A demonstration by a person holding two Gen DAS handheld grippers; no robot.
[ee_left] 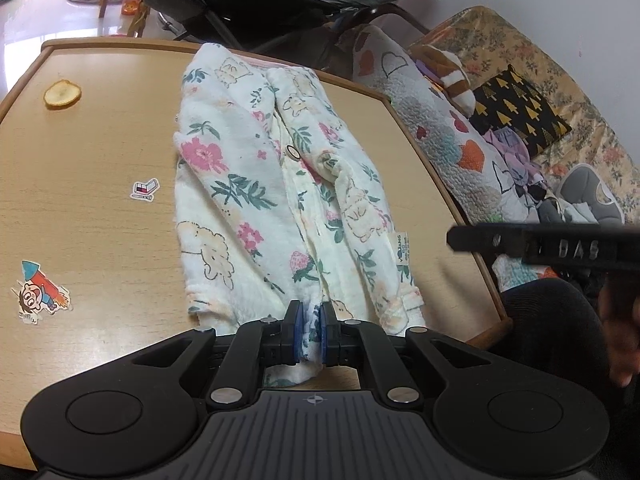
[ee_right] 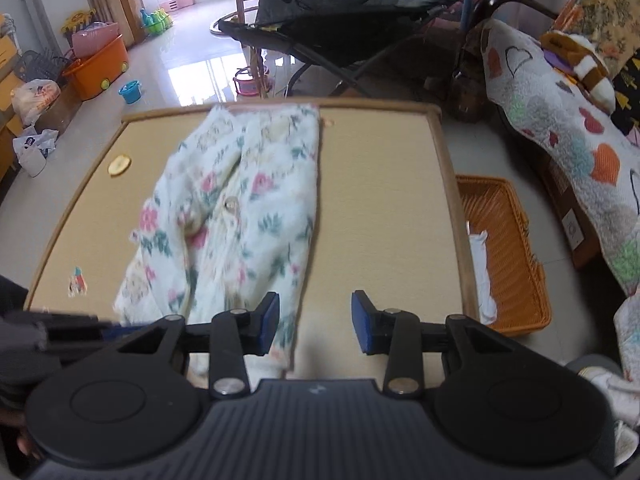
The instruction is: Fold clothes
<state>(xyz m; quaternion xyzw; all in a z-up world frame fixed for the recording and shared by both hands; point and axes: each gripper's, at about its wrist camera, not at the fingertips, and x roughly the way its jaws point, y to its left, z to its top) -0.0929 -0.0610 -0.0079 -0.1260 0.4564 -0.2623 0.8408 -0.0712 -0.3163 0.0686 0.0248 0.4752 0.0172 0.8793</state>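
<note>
A white floral baby garment (ee_left: 276, 184) lies lengthwise on the tan table (ee_left: 100, 160), partly folded, with a button at its middle. My left gripper (ee_left: 310, 330) is shut on the garment's near hem, cloth pinched between its blue pads. In the right wrist view the same garment (ee_right: 236, 220) looks blurred. My right gripper (ee_right: 316, 322) hangs open above the table, just right of the garment's near edge, with nothing between its fingers. The right gripper's black body (ee_left: 560, 248) shows at the right of the left wrist view.
Stickers (ee_left: 40, 292) and a dried fruit slice (ee_left: 62, 94) lie on the table's left part. An orange wicker basket (ee_right: 508, 256) holding white cloth sits on the floor right of the table. A sofa with a quilt (ee_right: 560, 152) is further right; a dark reclining chair (ee_right: 340, 12) stands behind.
</note>
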